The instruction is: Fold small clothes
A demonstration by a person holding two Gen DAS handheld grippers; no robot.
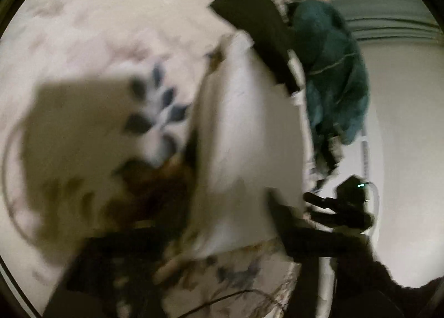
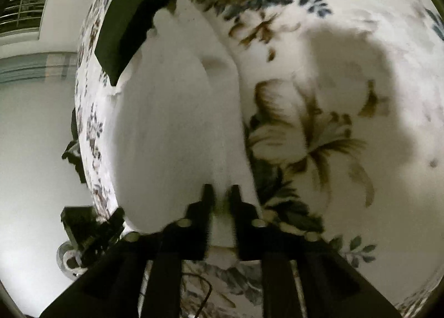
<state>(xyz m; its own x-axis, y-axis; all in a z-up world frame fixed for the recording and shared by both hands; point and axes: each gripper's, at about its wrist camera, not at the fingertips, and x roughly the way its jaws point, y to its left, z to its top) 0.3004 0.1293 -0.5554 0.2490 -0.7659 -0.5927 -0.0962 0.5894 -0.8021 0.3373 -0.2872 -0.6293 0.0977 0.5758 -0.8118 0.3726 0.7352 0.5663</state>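
Right gripper (image 2: 221, 195) clamps the soft, light white cloth garment (image 2: 177, 129) at its 6 o'clock hem; grip edges. Left gripper state indeterminable.

Under me: a flowery bed sheet (image 2: 319, 129), white with brown and blue flowers.
At my 12 o'clock: a window with bars (image 2: 25, 4).
At my 9 o'clock: a plain white floor (image 2: 36, 151).

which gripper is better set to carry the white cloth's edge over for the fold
Right. The right gripper has its fingers closed on the near edge of the white garment, lying on the floral sheet. The left wrist view is blurred; whether its fingers hold anything cannot be told.
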